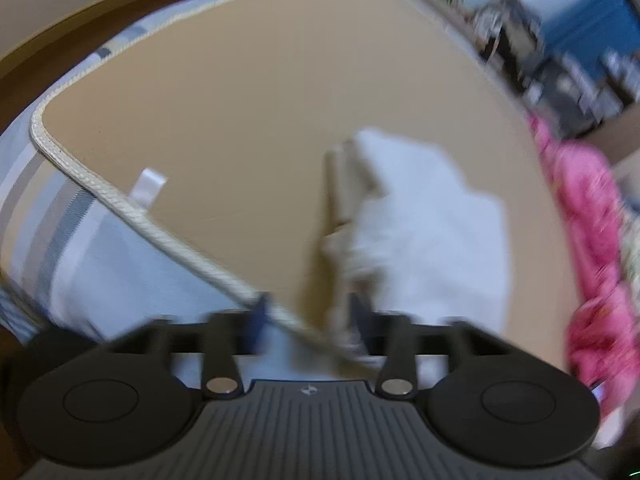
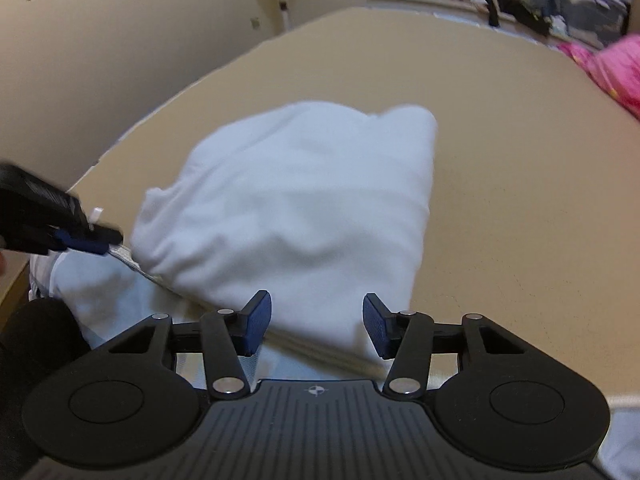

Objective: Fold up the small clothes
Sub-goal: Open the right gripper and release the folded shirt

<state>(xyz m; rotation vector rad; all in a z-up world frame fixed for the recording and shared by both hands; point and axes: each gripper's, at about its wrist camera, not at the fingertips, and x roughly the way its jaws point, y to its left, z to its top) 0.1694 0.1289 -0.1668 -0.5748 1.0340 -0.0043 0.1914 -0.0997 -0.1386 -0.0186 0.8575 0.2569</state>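
One white garment [image 2: 288, 200] — before right gripper [image 2: 316, 322]

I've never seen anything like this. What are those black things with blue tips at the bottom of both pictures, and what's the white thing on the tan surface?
Those are two hand-held grippers, simple two-finger tongs that a person carries, one in each hand. Each has a small wide-angle camera looking out along its fingers, so each picture is one gripper's own view. The sharper picture comes from the right gripper; its blue-padded jaws stand apart at the near edge of a folded white garment, gripping nothing. The left gripper shows at that picture's left edge, beside the garment. The blurred picture is the left gripper's own view. The garment lies on a tan mat with a corded border. Pink cloth lies at the far right.
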